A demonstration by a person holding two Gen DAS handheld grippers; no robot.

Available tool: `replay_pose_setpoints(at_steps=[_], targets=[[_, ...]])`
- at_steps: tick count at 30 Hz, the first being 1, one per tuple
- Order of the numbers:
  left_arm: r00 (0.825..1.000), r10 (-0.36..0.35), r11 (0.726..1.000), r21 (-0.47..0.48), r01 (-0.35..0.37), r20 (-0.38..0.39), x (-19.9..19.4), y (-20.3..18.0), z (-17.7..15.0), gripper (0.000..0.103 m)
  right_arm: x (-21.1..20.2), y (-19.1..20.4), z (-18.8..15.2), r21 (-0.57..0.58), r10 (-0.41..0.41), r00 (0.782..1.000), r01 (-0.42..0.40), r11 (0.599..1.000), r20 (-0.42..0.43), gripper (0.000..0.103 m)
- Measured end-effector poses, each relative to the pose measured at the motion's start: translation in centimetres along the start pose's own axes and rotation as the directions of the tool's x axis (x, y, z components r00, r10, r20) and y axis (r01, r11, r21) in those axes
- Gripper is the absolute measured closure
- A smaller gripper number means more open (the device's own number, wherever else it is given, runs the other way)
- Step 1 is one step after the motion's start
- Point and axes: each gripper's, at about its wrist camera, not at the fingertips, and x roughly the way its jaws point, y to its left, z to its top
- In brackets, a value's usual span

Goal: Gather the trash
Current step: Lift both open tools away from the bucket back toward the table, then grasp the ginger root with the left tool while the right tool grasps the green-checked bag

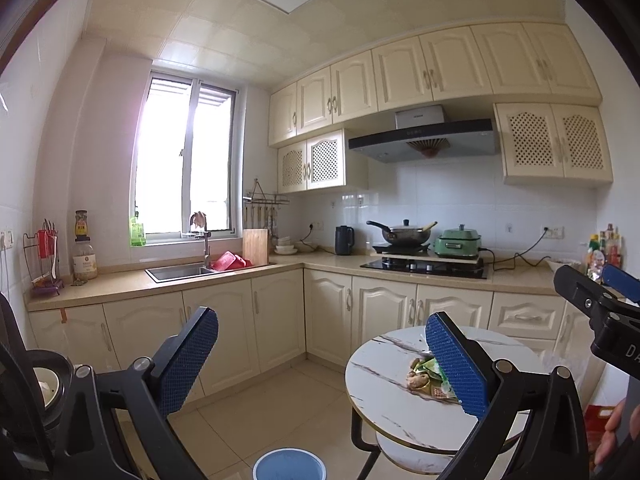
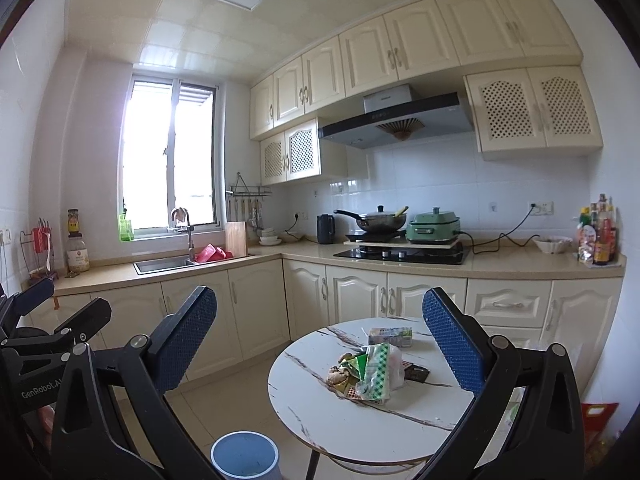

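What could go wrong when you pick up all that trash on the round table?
1. The wrappers lie piled loosely, so a tool pinching one may drag others off the round table.
2. The blue bin stands on the floor beside the table, not under it; a piece dropped early would probably miss.
3. The small box near the far edge might get pushed off.

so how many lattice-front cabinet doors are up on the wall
4: a pair left of the range hood, at and, and a pair right of it, at and. None looks hidden.
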Motion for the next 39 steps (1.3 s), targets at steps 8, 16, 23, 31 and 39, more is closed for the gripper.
replay_pose_setpoints(at_steps=[8,16,23,31,39], targets=[[0.999,-0.011,1.000,-0.003,0.011,-0.043,3.9,-0.7,2.1,0.001,1.9,-1.3,-1.0,0.007,-0.035,0.998,0.035,0.999,-0.044,0.000],[0.987,-0.034,0.999,0.007,0.036,-0.154,10.8,-1.8,2.5,0.001,5.7,-5.1,-3.6,0.040,-0.102,0.985,0.109,0.993,-0.138,0.000],[0.948,-0.091,0.994,0.026,0.104,-0.303,20.3,-5.5,2.6,0.001,11.4,-10.0,-7.7,0.067,-0.161,0.944,0.188,0.980,-0.288,0.000],[0.863,-0.151,0.979,0.048,0.198,-0.482,33.7,-10.5,1.4,0.001,19.1,-14.1,-12.8,0.050,-0.176,0.871,0.224,0.973,-0.459,0.000],[0.773,-0.201,0.961,0.033,0.275,-0.602,46.6,-13.5,0.1,0.001,26.0,-16.1,-15.9,0.017,-0.168,0.813,0.213,0.977,-0.557,0.000]])
